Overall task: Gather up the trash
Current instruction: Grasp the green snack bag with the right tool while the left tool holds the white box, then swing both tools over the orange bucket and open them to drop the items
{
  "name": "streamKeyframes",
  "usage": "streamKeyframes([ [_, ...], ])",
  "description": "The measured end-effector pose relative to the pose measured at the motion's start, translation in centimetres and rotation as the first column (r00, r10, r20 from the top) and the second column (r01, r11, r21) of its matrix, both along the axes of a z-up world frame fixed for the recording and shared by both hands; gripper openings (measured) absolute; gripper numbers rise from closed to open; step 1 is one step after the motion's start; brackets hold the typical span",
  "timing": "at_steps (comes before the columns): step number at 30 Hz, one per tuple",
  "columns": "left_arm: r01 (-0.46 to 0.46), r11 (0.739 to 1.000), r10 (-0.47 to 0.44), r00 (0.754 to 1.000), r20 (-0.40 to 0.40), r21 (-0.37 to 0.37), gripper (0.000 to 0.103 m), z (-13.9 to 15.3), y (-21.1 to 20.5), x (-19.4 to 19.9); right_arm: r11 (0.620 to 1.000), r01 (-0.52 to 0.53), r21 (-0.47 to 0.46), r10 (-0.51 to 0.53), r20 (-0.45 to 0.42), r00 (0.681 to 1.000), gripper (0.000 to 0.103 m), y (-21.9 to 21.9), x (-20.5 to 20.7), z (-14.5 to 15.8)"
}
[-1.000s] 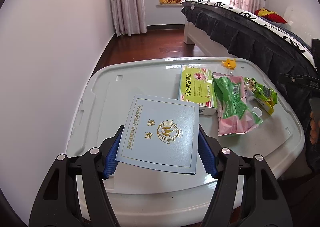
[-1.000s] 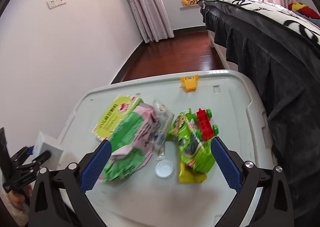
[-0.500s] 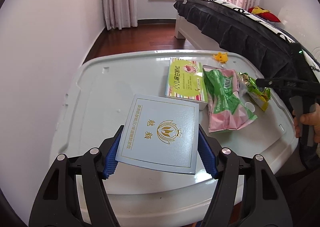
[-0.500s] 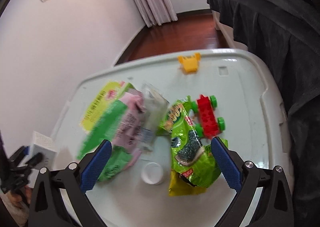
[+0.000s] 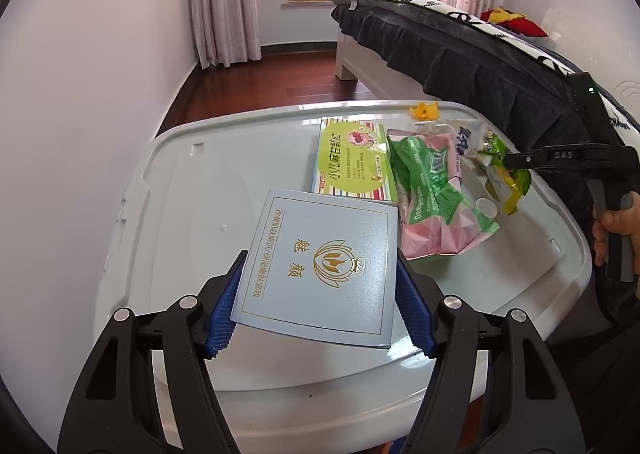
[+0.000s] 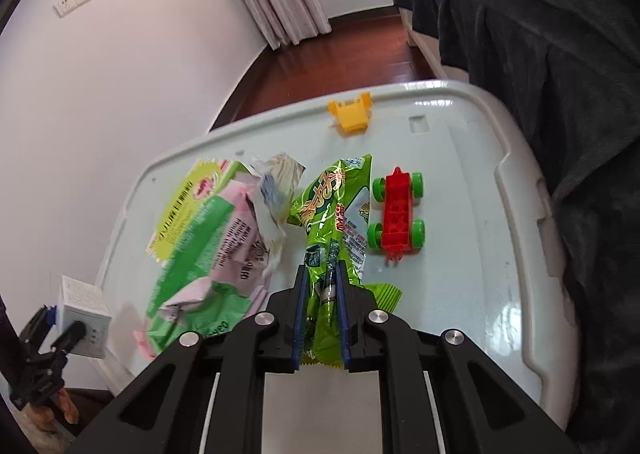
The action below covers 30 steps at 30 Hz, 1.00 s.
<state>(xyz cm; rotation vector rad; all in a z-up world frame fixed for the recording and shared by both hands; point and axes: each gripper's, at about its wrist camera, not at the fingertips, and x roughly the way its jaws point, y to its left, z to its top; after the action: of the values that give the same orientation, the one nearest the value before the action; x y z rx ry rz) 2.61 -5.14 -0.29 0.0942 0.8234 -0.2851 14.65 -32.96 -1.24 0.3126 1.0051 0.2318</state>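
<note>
Lid [image 5: 208, 214]: cap [image 5: 487, 207] half-hidden behind wrapper [image 5: 436, 206]

From my station I counted two boxes: a pale blue box [image 5: 320, 266] and a green-and-striped box [image 5: 354, 164]. I saw three wrappers: one pink-and-green [image 6: 208, 266], one green [image 6: 334, 214], one crumpled whitish [image 6: 272, 190]. There was one white cap [image 5: 487, 207], one red toy car [image 6: 397, 210] and one yellow toy piece [image 6: 350, 116] at the lid's [image 6: 480, 158] far edge.

A crinkled green snack wrapper [image 6: 334, 222] sits pinched between the pads of the right hand-held gripper [image 6: 322, 294], its length running forward from the fingertips. Just left of that gripper lies a crumpled pink-and-green bag [image 6: 208, 270], with a torn clear wrapper [image 6: 274, 190] beside it.
</note>
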Motion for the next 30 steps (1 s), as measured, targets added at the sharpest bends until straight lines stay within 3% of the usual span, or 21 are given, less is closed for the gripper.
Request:
streamKeyframes([
  [6, 0.031, 0.999, -0.033, 0.998, 0.054, 0.04, 0.066, 0.8, -0.6, -1.7, 0.999, 0.019, 0.035, -0.022, 0.072, 0.997, 0.013, 0.1, -4.2, 3.6],
  [12, 0.13, 0.989, -0.136, 0.987, 0.085, 0.072, 0.066, 1.4, -2.7, -5.4, 0.995, -0.006, 0.097, -0.006, 0.123, 0.992, 0.013, 1.0, -10.9, 6.9],
  [18, 0.21, 0.977, -0.212, 0.975, -0.062, -0.03, 0.066, -1.5, -5.2, -10.8, 0.987, -0.087, 0.136, 0.083, 0.037, 0.996, 0.014, 3.4, -20.6, 5.8],
  [21, 0.266, 0.964, -0.267, 0.953, -0.143, -0.022, 0.066, -3.7, -7.0, -13.8, 0.983, -0.102, 0.15, 0.113, -0.064, 0.992, 0.014, 4.5, -24.3, 2.8],
  [25, 0.3, 0.952, -0.301, 0.903, -0.306, -0.051, 0.066, -8.3, -8.5, -15.7, 0.986, -0.123, 0.115, 0.147, -0.225, 0.963, 0.015, 6.0, -26.7, -2.6],
  [26, 0.31, 0.95, -0.304, 0.889, -0.343, -0.038, 0.068, -9.6, -8.9, -16.0, 0.987, -0.123, 0.105, 0.146, -0.255, 0.956, 0.021, 6.4, -27.0, -3.8],
  [28, 0.348, 0.936, -0.301, 0.867, -0.396, 0.05, 0.075, -12.5, -10.1, -16.6, 0.983, -0.147, 0.111, 0.176, -0.327, 0.929, 0.044, 7.3, -26.8, -6.7],
  [29, 0.362, 0.929, -0.298, 0.853, -0.428, 0.073, 0.076, -13.7, -10.5, -16.7, 0.986, -0.143, 0.082, 0.163, -0.356, 0.92, 0.073, 7.7, -26.7, -7.8],
  [30, 0.365, 0.927, -0.286, 0.84, -0.46, 0.089, 0.076, -14.7, -10.7, -16.7, 0.99, -0.13, 0.057, 0.142, -0.366, 0.92, 0.088, 8.1, -26.5, -8.7],
])
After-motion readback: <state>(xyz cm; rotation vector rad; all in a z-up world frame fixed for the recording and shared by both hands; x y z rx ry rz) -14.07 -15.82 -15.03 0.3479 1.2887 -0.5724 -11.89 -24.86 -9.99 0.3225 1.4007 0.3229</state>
